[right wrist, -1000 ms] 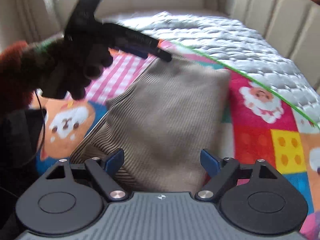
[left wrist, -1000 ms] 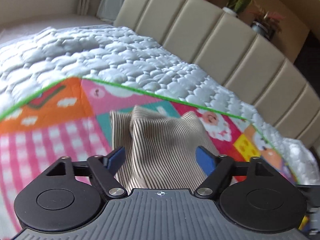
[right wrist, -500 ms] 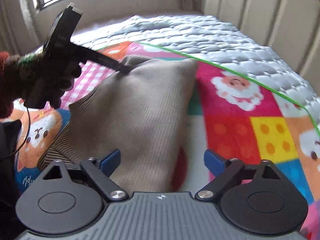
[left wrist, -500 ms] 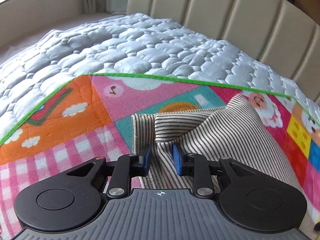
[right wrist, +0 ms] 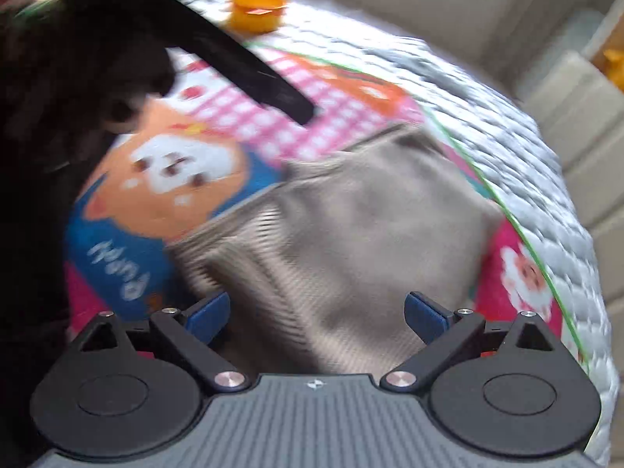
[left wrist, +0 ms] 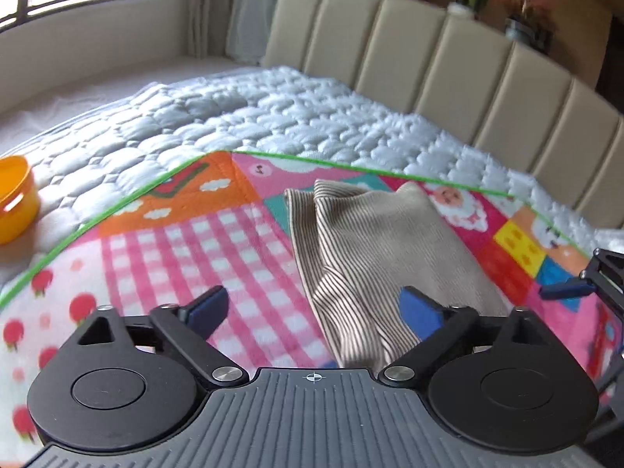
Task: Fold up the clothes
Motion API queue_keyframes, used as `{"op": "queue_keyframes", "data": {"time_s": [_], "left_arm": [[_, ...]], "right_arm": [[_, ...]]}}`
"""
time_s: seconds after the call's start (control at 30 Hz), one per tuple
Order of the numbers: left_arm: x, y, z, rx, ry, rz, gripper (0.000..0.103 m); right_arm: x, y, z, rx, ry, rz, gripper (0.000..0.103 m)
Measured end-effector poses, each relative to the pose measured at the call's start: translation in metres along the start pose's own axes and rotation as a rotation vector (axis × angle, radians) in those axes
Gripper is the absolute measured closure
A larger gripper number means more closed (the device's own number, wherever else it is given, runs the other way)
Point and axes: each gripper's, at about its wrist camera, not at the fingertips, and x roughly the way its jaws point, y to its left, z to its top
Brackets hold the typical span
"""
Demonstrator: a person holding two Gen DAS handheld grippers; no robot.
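A folded brown-and-white striped garment (left wrist: 374, 249) lies on a colourful play mat (left wrist: 202, 241) on the bed; it also shows, blurred, in the right wrist view (right wrist: 351, 241). My left gripper (left wrist: 314, 310) is open and empty, raised above the garment's near end. My right gripper (right wrist: 316, 312) is open and empty over the garment's near edge. The left gripper shows as a dark shape in the right wrist view (right wrist: 249, 74), above the mat and apart from the garment. One blue fingertip of the right gripper shows at the right edge of the left wrist view (left wrist: 565, 290).
A quilted white bedspread (left wrist: 241, 117) lies under the mat, with a beige padded headboard (left wrist: 448, 58) behind. An orange tub (left wrist: 13, 199) stands on the bedspread at the left; it also shows in the right wrist view (right wrist: 255, 9). Plush toys and plants sit above the headboard.
My left gripper was shut on the garment's fold half a second ago; now it is open and drawn back. The garment lies flatter. The right wrist view has swung round.
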Motion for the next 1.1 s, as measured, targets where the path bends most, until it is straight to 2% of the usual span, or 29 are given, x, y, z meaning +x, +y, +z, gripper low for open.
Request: {"op": "queue_keyframes", "data": {"time_s": [0.07, 0.17, 0.3, 0.33, 0.4, 0.53, 0.73, 0.9, 1.1], "left_arm": [[0.001, -0.003, -0.009, 0.023, -0.01, 0.024, 0.001], [0.002, -0.003, -0.012, 0.08, -0.053, 0.072, 0.0], [-0.004, 0.018, -0.01, 0.003, -0.094, 0.086, 0.0], [-0.006, 0.022, -0.009, -0.016, -0.098, 0.082, 0.0], [-0.009, 0.027, -0.009, -0.028, -0.108, 0.075, 0.0], [-0.016, 0.021, -0.008, 0.036, -0.144, 0.032, 0.0], [-0.016, -0.006, -0.016, 0.191, -0.089, -0.161, 0.0], [-0.009, -0.03, -0.031, 0.344, -0.016, -0.215, 0.0], [-0.005, -0.037, -0.037, 0.381, 0.027, -0.22, 0.0]], "right_arm": [[0.009, 0.022, 0.007, -0.085, 0.052, 0.006, 0.009], [0.032, 0.033, 0.01, -0.123, 0.118, -0.02, 0.011], [0.053, 0.036, 0.009, -0.137, 0.162, -0.073, 0.014], [0.054, 0.036, 0.009, -0.129, 0.165, -0.074, 0.022], [0.048, 0.023, 0.011, -0.016, 0.159, -0.053, 0.034], [0.033, -0.044, -0.003, 0.483, 0.115, 0.089, 0.04], [0.035, -0.075, -0.032, 0.756, 0.089, 0.172, 0.04], [0.043, -0.078, -0.028, 0.754, 0.093, 0.18, 0.04], [0.049, -0.08, -0.027, 0.759, 0.092, 0.191, 0.037]]}}
